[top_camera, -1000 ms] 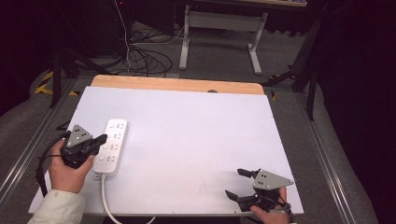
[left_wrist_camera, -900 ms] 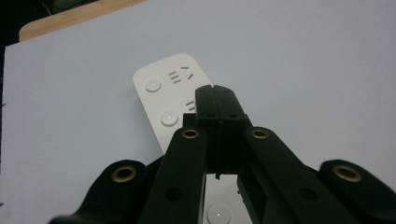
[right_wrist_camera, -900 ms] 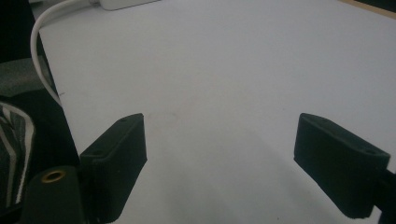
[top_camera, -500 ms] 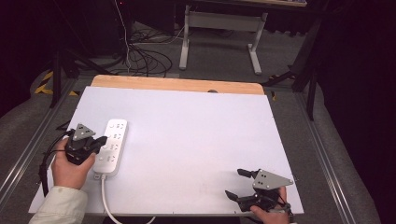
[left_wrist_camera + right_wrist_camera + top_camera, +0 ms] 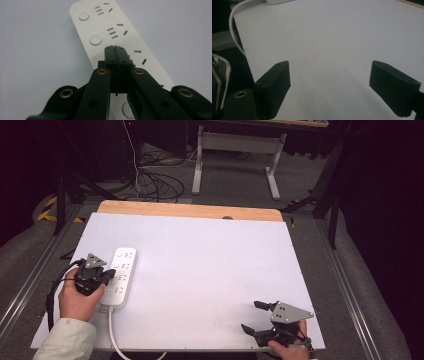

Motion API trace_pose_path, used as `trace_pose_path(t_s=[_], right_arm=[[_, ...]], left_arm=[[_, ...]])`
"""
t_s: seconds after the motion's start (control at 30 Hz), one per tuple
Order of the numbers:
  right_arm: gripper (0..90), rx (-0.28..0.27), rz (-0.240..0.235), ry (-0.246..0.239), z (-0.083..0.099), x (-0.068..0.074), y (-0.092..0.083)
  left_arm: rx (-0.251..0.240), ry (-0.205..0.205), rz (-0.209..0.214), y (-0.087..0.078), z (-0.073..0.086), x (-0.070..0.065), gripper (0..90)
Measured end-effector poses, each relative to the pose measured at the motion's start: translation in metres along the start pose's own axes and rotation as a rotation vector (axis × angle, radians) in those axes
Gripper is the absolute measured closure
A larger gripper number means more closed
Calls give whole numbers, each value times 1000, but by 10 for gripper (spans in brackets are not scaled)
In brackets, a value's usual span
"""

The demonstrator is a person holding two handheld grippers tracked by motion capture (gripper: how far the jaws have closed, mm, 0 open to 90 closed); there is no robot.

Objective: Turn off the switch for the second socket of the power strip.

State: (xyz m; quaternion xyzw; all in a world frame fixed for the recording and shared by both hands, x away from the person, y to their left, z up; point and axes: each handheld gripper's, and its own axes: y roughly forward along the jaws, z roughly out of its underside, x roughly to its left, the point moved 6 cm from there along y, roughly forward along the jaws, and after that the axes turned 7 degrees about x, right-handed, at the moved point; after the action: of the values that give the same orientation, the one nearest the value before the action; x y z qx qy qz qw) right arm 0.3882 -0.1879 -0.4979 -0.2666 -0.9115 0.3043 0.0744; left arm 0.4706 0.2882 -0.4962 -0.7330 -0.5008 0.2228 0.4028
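A white power strip [image 5: 121, 276] lies on the white table top [image 5: 210, 270] at the left, its white cable [image 5: 116, 340] running off the front edge. My left gripper [image 5: 107, 276] is shut, jaws pressed together with nothing between them, its tip over the strip's middle. The left gripper view has the shut gripper [image 5: 116, 50] above the strip [image 5: 110, 32], just past a round white button [image 5: 95, 39]. My right gripper [image 5: 254, 316] rests open near the front right corner. In the right gripper view the pads [image 5: 277, 82] stand wide apart over bare table.
A wooden strip [image 5: 190, 211] edges the table's far side. Beyond it are a grey desk frame [image 5: 235, 155] and loose cables [image 5: 150, 180] on the floor. Metal rails [image 5: 350, 285] run along both table sides. The strip's white cable [image 5: 234, 20] curves at the right gripper view's upper left.
My left gripper has slid slightly back toward the person along the power strip, staying shut. The right gripper has not moved.
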Motion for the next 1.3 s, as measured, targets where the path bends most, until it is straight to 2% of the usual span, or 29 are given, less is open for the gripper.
trace_pose_path(t_s=[0.23, 0.6, 0.87, 1.07, 1.17, 1.3], right_arm=[[177, -1, 0, 0, 0, 0, 0], [177, -1, -1, -1, 0, 0, 0], [177, 1, -1, -2, 0, 1, -1], [177, 1, -1, -2, 0, 1, 0], [177, 1, -2, -3, 0, 1, 0], [177, 0, -2, -1, 0, 1, -1]], left_arm=[[7, 3, -21, 2, 1, 2, 900], [1, 6, -17, 4, 2, 1, 900], [3, 11, -26, 5, 3, 1, 900], [-1, 1, -25, 6, 3, 1, 900], [-3, 10, -40, 6, 3, 0, 900], [-4, 6, -35, 6, 3, 1, 900]])
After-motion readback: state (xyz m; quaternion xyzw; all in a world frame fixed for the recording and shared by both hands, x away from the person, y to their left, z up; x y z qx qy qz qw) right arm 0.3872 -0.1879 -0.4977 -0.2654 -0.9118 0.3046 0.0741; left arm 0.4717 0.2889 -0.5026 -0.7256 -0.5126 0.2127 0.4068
